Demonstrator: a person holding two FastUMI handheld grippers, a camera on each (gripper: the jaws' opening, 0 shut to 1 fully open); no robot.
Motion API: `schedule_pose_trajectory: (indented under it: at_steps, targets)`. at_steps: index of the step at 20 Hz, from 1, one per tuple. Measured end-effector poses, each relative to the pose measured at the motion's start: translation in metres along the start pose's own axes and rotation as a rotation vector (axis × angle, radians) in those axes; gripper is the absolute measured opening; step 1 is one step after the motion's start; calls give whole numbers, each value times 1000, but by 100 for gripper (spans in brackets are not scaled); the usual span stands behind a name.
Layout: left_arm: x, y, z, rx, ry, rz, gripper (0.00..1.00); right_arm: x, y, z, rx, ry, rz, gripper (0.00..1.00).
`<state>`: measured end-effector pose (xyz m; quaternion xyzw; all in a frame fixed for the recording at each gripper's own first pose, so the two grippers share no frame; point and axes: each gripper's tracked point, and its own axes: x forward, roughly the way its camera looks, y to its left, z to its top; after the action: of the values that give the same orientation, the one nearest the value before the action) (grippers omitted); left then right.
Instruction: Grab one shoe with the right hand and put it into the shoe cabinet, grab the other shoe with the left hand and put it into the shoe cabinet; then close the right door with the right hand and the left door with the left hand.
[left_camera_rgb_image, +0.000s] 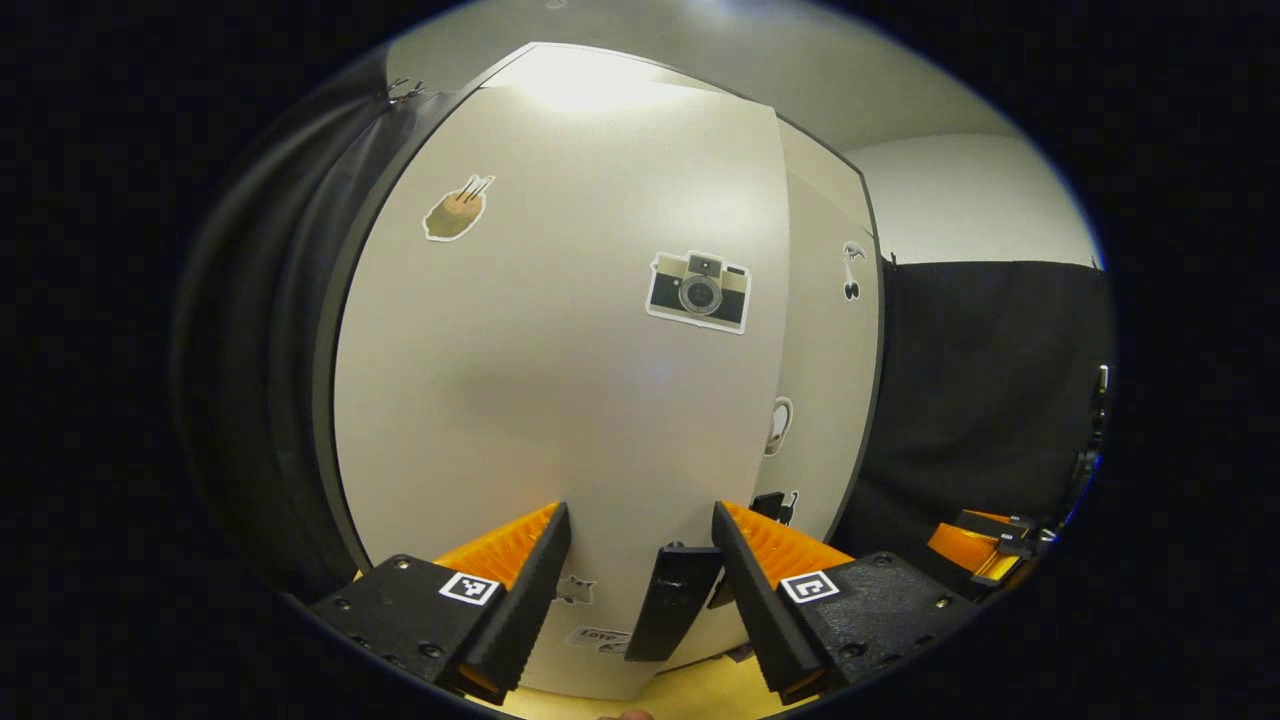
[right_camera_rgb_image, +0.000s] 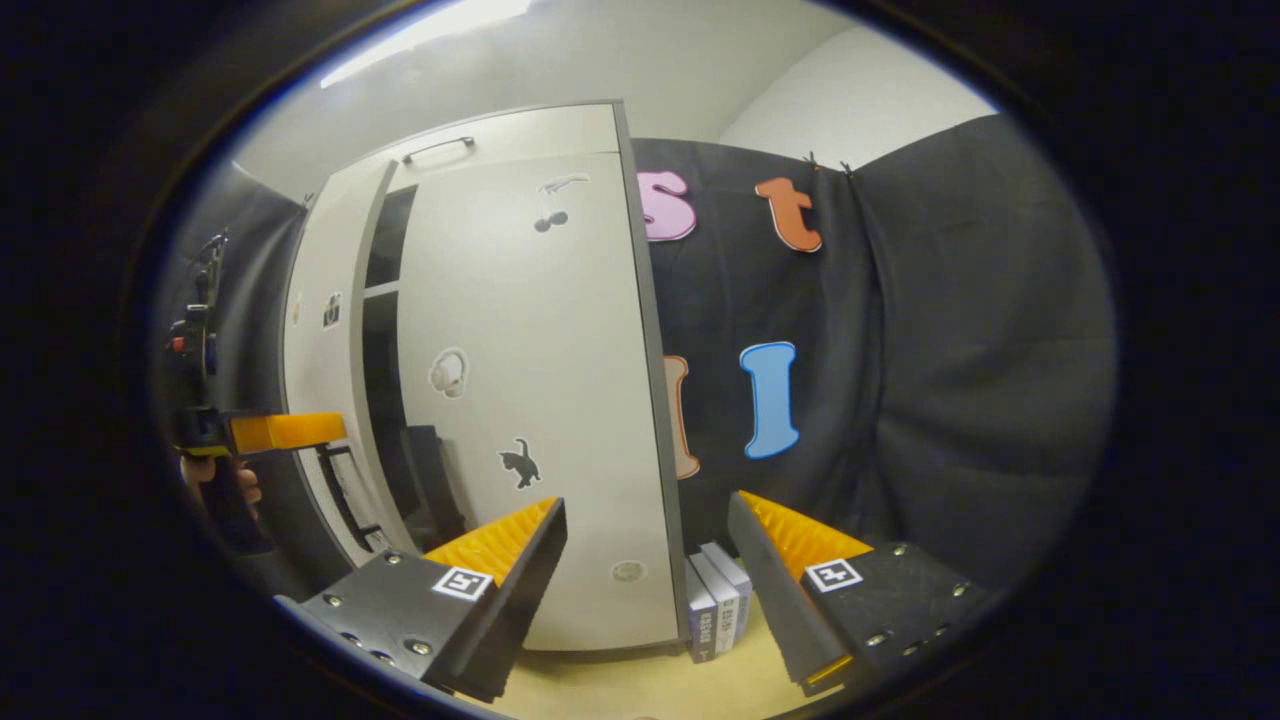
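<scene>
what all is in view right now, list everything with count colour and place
tall white shoe cabinet: one, against the black cloth wall
left cabinet door: one, white, ajar, black handle low on its edge
right cabinet door: one, white, nearly shut
stickers: several, including a camera sticker on the left door and a black cat sticker on the right door
small boxes: about three, pale, on the floor at the cabinet's right
left gripper: fingers open
right gripper: fingers open
</scene>
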<state>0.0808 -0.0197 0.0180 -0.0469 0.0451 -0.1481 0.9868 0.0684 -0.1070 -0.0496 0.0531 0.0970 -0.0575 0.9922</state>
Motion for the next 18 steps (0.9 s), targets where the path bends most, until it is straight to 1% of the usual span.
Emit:
schedule_pose_trajectory:
  at_steps: [5, 7, 18]
  targets:
    - [5, -1, -2, 14, 0, 16, 88, 5, -6, -1, 5, 5, -10, 98]
    - [6, -2, -2, 9, -3, 20, 90, 7, -8, -2, 9, 6, -13, 98]
    - [17, 1, -4, 20, -8, 39, 90, 8, -17, -5, 18, 3, -32, 98]
